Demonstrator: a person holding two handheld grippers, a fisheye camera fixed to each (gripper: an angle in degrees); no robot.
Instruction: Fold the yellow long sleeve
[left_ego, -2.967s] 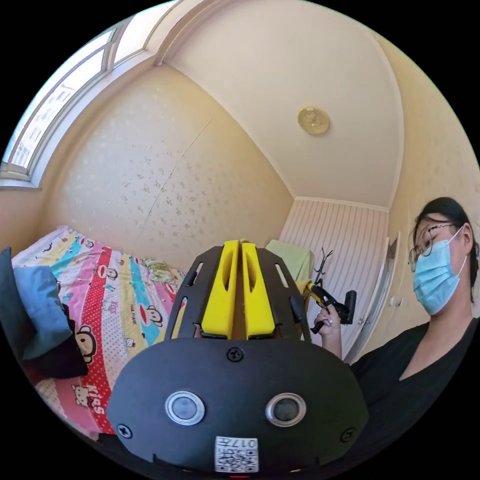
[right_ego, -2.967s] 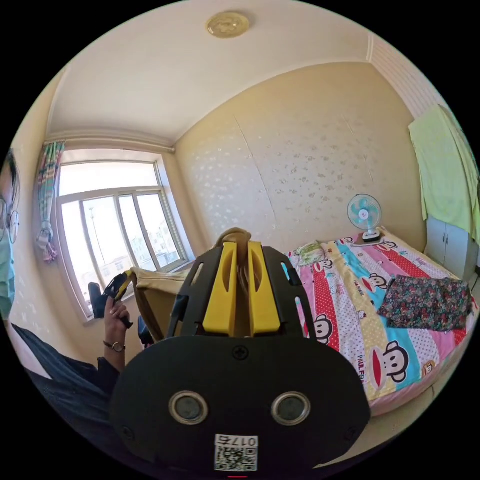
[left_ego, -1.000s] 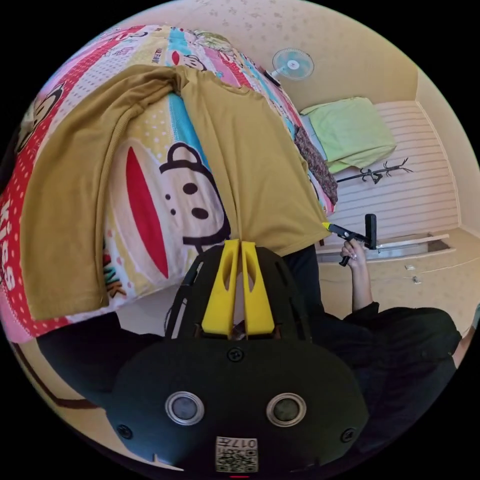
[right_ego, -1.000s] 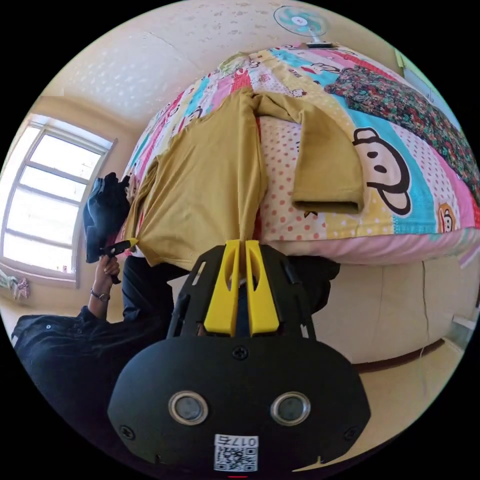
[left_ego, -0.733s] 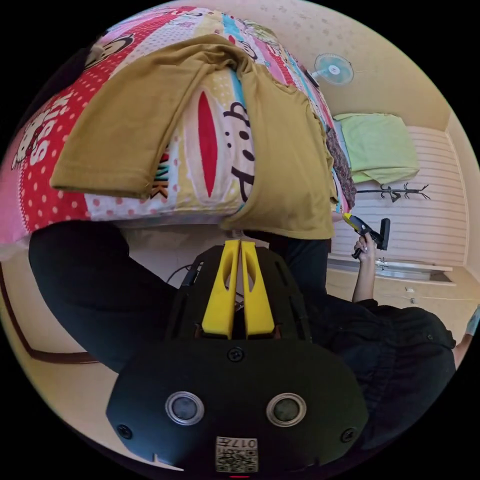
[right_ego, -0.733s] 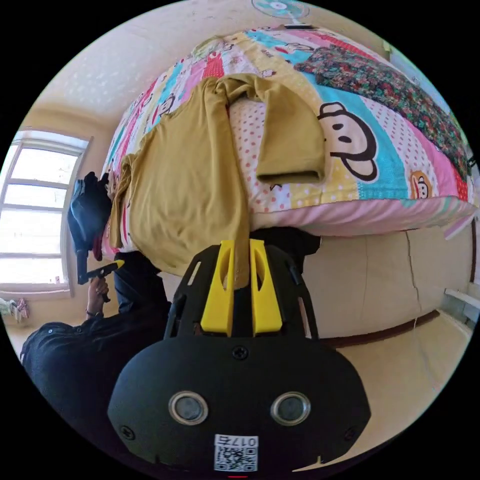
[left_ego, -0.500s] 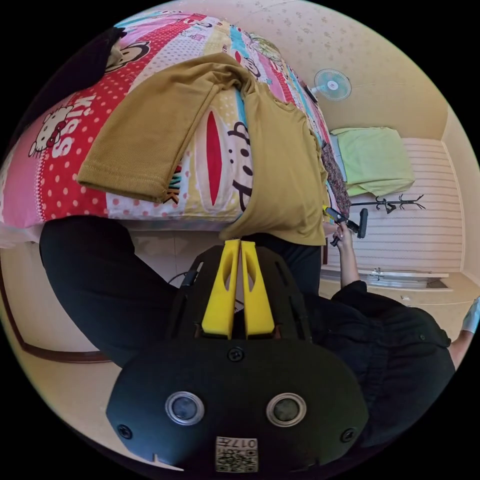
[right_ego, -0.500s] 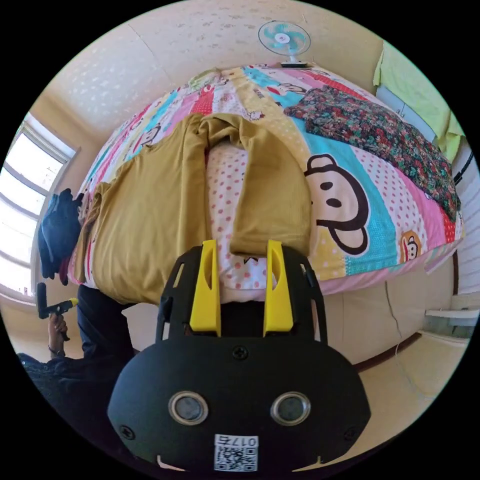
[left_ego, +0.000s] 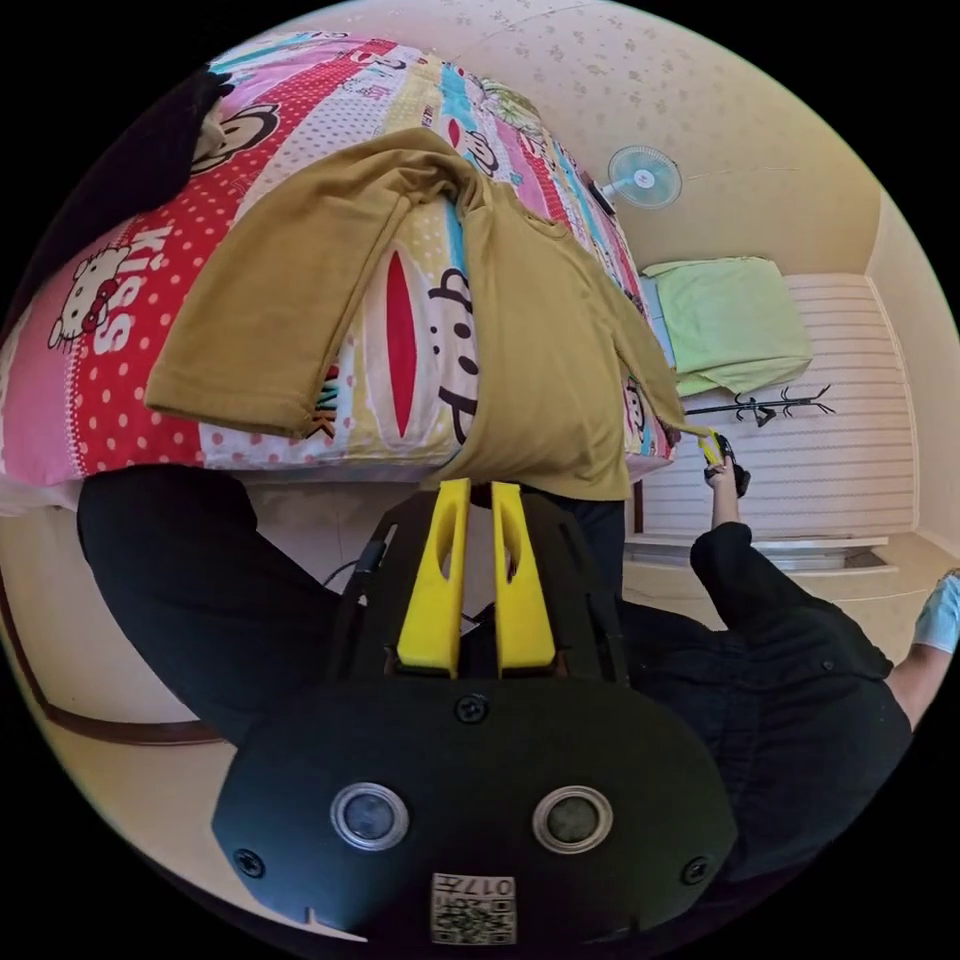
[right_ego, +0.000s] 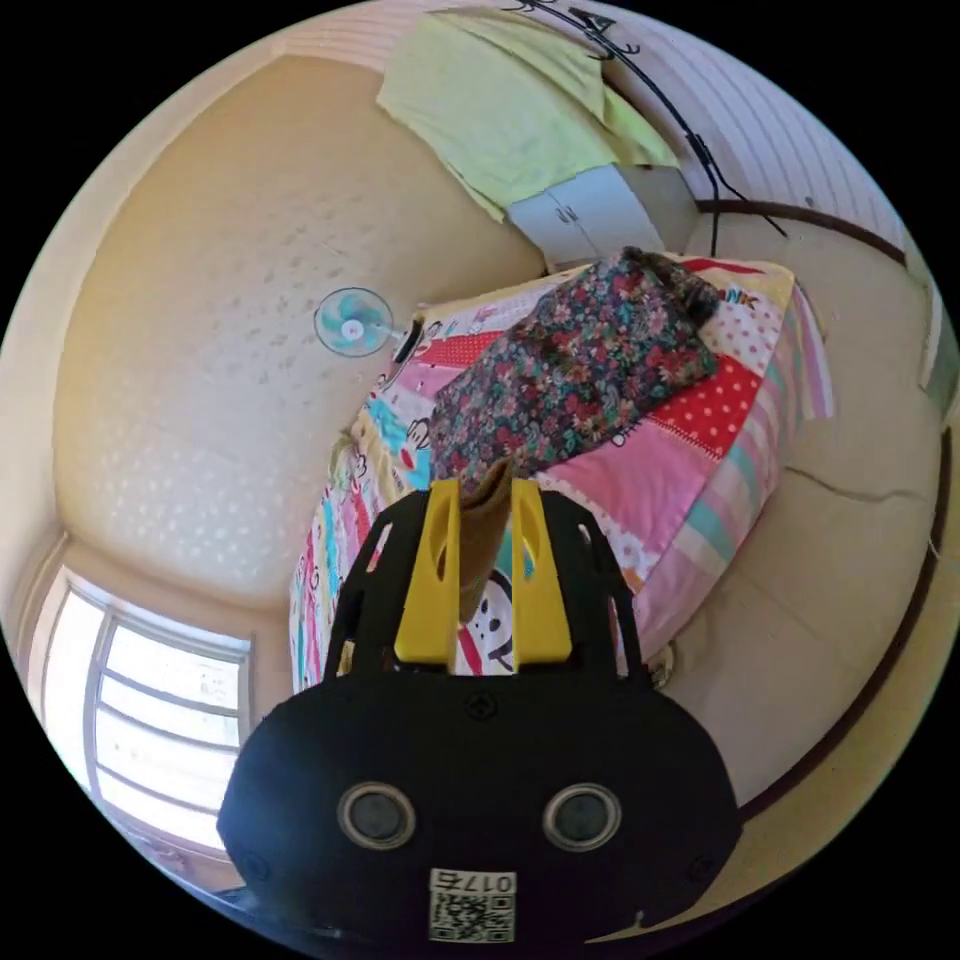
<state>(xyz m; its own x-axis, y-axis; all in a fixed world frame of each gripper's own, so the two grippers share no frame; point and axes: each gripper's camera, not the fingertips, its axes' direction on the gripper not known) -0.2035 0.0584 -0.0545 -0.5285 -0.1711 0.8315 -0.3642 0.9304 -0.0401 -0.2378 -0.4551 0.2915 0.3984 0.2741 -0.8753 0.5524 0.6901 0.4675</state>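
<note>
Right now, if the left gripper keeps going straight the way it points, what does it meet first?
Most likely the hanging hem of the yellow long sleeve, just beyond the left gripper, though depth is unclear.

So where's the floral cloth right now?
In the right gripper view, the floral cloth lies on the cartoon bedspread near the bed's corner, just beyond the right gripper, below the cabinet draped in a green cloth.

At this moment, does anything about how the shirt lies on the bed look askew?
Yes. The yellow long sleeve shirt lies unevenly: its hem hangs over the edge of the bed, one sleeve is bent back beside the body, and the other is stretched out to the right tongs.
</note>
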